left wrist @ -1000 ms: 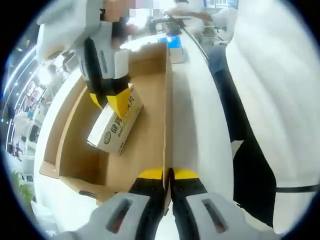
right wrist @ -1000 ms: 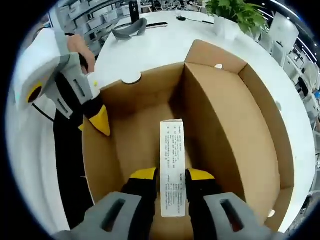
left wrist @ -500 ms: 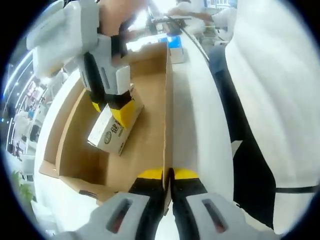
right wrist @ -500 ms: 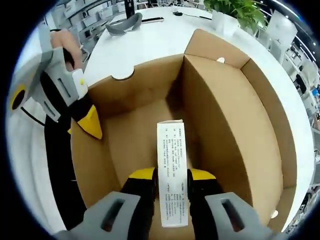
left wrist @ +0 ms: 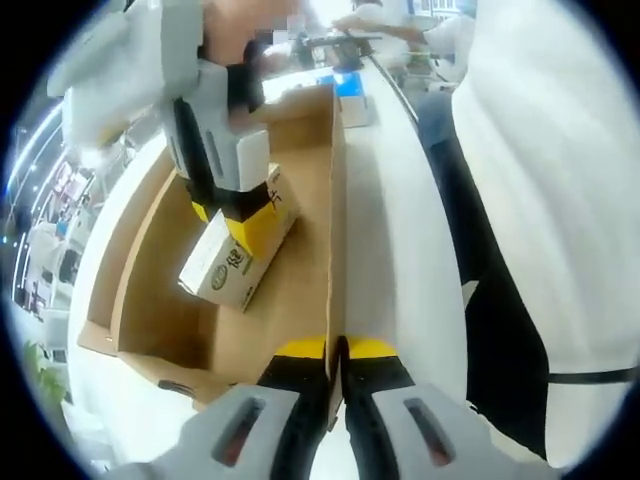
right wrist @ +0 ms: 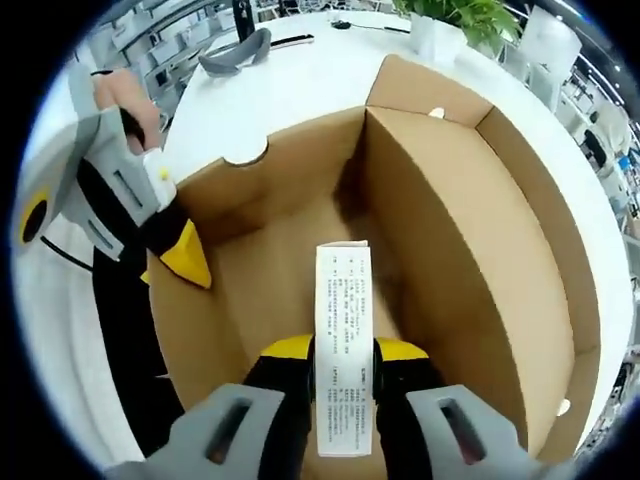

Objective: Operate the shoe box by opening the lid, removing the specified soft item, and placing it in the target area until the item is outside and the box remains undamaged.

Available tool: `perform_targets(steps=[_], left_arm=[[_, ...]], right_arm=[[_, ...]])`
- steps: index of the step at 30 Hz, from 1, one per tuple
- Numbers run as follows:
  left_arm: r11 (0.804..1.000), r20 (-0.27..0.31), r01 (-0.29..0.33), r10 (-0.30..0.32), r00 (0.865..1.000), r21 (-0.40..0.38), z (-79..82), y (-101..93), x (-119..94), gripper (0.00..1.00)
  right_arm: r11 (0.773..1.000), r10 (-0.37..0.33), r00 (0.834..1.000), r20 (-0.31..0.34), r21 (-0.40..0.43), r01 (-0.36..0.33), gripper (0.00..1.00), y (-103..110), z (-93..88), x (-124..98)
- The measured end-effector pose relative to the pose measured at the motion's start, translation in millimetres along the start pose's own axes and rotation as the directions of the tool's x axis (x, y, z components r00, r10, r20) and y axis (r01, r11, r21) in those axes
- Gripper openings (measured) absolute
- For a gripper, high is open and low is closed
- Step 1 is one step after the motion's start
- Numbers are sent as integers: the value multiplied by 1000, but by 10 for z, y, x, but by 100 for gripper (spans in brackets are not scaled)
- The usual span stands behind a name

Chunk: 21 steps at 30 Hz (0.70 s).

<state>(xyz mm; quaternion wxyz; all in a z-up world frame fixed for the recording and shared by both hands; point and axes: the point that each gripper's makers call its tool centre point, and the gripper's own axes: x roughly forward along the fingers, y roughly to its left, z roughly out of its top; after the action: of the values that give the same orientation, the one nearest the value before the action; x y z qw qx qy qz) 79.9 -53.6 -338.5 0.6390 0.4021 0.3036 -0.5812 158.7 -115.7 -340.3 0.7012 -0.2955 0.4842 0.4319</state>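
Note:
An open brown cardboard shoe box (left wrist: 334,200) lies on a white table. My left gripper (left wrist: 336,348) is shut on the top edge of its long side wall. Inside the box, a small white pack with green print (left wrist: 225,275) is tilted, one end lifted, with the right gripper (left wrist: 230,218) shut across it from above. In the right gripper view, the white pack (right wrist: 343,330) runs lengthwise between my right gripper (right wrist: 343,350) jaws, over the box floor (right wrist: 270,270). The left gripper (right wrist: 170,265) grips the box's wall at the left.
The white table (right wrist: 290,90) extends beyond the box, with a grey curved object (right wrist: 235,55) and a potted plant (right wrist: 470,15) at its far side. A person in white and black clothing (left wrist: 540,200) stands close alongside. A blue item (left wrist: 350,88) lies past the box's end.
The right gripper has raised the white pack slightly, tilting it up off the box floor. The left gripper has kept its hold on the wall.

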Motion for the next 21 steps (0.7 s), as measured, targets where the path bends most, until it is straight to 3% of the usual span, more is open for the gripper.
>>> perform_targets(steps=[4, 8, 14, 17, 19, 21], left_arm=[[1000, -1, 0, 0, 1000, -2, 1, -1, -1, 3], [1000, -1, 1, -1, 1000, -2, -2, 0, 2, 3], [1000, -3, 1, -1, 1000, -3, -3, -1, 0, 3], [1000, -3, 2, -2, 1000, -4, -5, -2, 3, 3], [1000, -4, 3, -3, 1000, -2, -5, -3, 3, 3], [1000, -6, 7, -7, 1000, -8, -3, -2, 1, 3]], right_arm=[[996, 19, 999, 41, 81, -22, 20, 32, 8, -49], [995, -26, 999, 36, 92, 22, 20, -15, -61, -78], [987, -42, 997, 59, 158, 33, 20, -20, -157, -154], [978, -73, 988, 138, 203, 44, 20, -52, -95, -233], [968, -146, 971, 192, 229, 100, 20, -155, -62, -330], [961, -152, 967, 202, 257, 97, 20, -141, -74, -382]])
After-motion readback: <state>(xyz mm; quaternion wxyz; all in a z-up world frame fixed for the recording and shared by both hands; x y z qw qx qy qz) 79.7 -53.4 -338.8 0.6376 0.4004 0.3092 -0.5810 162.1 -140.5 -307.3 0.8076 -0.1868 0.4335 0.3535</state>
